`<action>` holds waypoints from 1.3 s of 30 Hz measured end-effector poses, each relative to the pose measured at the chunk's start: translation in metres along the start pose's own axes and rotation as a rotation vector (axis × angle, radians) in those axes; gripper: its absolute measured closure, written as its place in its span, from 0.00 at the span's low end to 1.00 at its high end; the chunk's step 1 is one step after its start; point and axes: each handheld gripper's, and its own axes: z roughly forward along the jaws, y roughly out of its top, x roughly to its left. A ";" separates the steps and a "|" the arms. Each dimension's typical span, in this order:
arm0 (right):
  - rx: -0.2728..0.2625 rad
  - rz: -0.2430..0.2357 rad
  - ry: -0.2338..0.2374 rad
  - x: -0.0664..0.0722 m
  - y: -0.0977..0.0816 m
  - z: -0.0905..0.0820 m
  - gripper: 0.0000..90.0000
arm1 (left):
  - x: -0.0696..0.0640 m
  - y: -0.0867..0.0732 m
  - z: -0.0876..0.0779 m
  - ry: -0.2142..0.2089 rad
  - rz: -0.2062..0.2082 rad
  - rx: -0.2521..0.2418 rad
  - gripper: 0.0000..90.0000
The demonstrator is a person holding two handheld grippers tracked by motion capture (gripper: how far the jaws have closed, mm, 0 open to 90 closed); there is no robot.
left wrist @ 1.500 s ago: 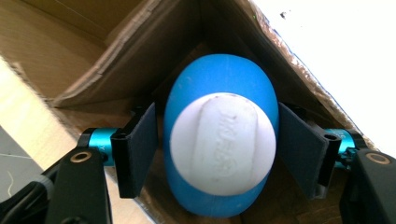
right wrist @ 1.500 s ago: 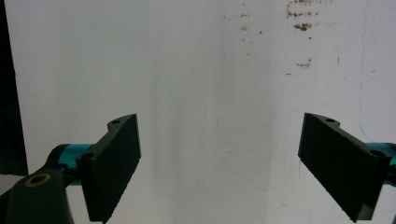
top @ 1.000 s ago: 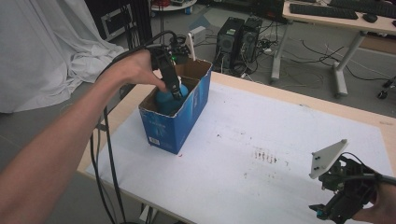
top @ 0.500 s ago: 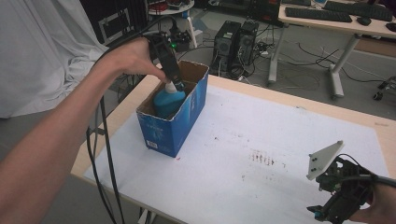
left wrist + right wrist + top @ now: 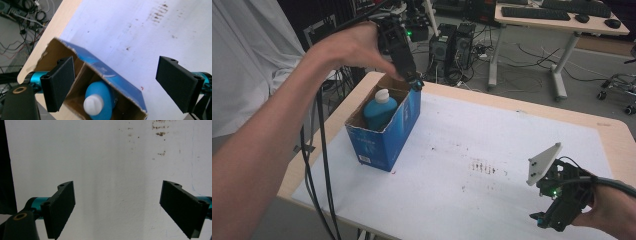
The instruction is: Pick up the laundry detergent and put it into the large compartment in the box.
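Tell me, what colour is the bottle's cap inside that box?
White, on a blue bottle; the left gripper view shows the cap best.

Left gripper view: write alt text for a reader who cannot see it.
Seen from above, a blue bottle with a white cap stands inside an open blue box. The left gripper hangs over it with jaws wide apart, holding nothing. The box sits near the edge of a white, speckled table.

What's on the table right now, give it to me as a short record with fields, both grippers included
box: blue cardboard box, top open, near the table's left edge
bottle: blue bottle with white cap, upright inside the box
left gripper: open, empty, above the box's far end
right gripper: open, empty, near the right corner
table cover: white sheet, brown stains
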 end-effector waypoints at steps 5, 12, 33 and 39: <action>-0.005 0.001 -0.004 -0.001 -0.001 -0.002 0.14 | -0.013 0.021 0.001 -0.017 0.048 -0.004 0.17; -0.006 0.010 -0.007 -0.002 -0.001 -0.003 0.14 | -0.034 0.048 0.016 -0.046 0.127 0.007 0.17; -0.004 0.031 -0.021 -0.005 -0.004 -0.002 0.14 | -0.087 0.073 0.085 -0.116 0.253 0.024 0.17; -0.007 0.039 -0.022 -0.005 -0.004 -0.002 0.14 | -0.093 0.068 0.103 -0.142 0.257 0.027 0.17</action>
